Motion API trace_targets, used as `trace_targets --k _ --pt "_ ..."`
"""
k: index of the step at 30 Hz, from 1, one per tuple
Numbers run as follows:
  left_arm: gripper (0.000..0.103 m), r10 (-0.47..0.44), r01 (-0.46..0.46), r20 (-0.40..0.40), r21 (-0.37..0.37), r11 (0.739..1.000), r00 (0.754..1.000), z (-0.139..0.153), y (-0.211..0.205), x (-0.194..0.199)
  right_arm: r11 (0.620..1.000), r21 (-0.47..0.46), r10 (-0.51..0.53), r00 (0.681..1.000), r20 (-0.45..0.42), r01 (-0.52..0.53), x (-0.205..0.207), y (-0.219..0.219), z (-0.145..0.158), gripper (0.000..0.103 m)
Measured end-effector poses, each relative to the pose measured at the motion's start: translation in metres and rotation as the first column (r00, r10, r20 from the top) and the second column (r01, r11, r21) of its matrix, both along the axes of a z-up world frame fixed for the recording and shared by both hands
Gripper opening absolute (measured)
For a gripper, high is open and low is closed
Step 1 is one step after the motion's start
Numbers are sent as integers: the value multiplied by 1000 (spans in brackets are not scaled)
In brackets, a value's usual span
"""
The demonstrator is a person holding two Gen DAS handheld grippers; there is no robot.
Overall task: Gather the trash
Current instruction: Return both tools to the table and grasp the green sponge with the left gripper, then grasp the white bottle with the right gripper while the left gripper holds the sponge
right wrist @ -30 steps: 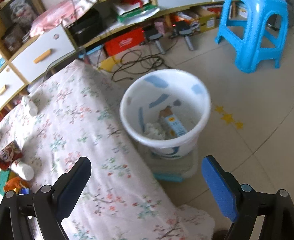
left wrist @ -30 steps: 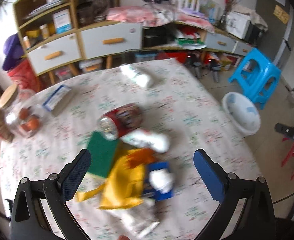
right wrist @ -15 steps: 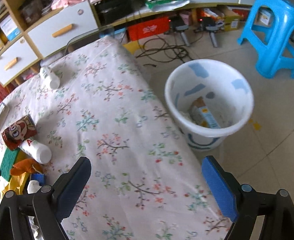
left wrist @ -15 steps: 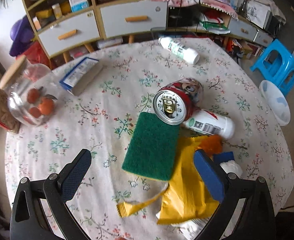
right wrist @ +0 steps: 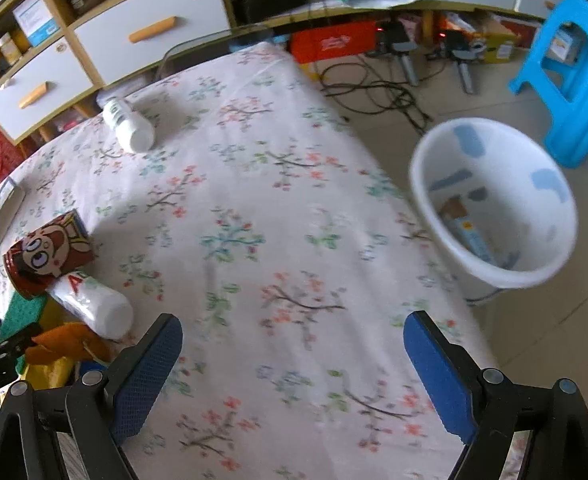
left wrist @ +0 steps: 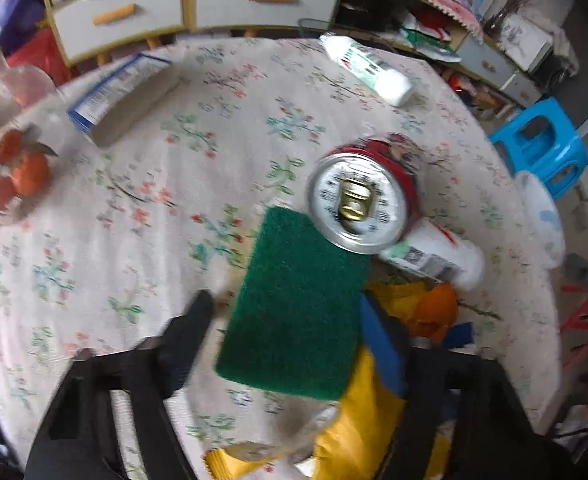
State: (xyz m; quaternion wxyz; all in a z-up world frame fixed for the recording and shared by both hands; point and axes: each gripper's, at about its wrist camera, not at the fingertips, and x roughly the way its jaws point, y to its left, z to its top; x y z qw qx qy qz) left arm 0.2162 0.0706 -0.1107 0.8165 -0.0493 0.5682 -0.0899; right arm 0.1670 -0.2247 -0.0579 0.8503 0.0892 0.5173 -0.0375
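Left wrist view, green sponge between spread jaws, can beyond.

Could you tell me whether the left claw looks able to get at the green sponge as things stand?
Probably yes: the left claw already straddles the green sponge, fingers on either side, with only the can overlapping its far corner.

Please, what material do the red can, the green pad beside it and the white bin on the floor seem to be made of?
Red can: metal, probably aluminium; its end is shiny silver with a gold pull tab.
Green pad: looks like coarse synthetic fibre, a scouring pad; matte, fuzzy surface, no shine.
White bin: likely plastic; smooth, thin, slightly glossy wall with blue printed patches.
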Motion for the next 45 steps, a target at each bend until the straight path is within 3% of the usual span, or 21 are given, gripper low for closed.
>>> trace_targets --k 12,30,34,38,39,42,45 --pt "61 88 -87 41 -22 996 995 24 30 -16 981 18 191 981 27 -192 28 70 -22 93" --pt "61 152 -149 74 -36 988 986 40 77 -39 936 196 294 956 15 -291 70 110 -63 86" --pt "61 159 -157 78 -38 987 984 42 84 -43 924 210 324 946 12 -319 70 116 -69 77" --pt "61 166 -162 87 -47 986 982 46 89 -48 917 225 336 942 7 -329 70 115 -68 51" --pt "61 168 -164 89 -49 985 982 47 91 -49 913 239 340 940 -4 -329 69 114 -68 51" --pt "61 181 -177 90 -54 983 979 48 96 -51 915 216 350 937 -5 -341 64 114 -59 51" --pt "61 192 -187 86 -60 980 978 49 99 -53 920 169 352 935 36 -353 62 115 -46 69"
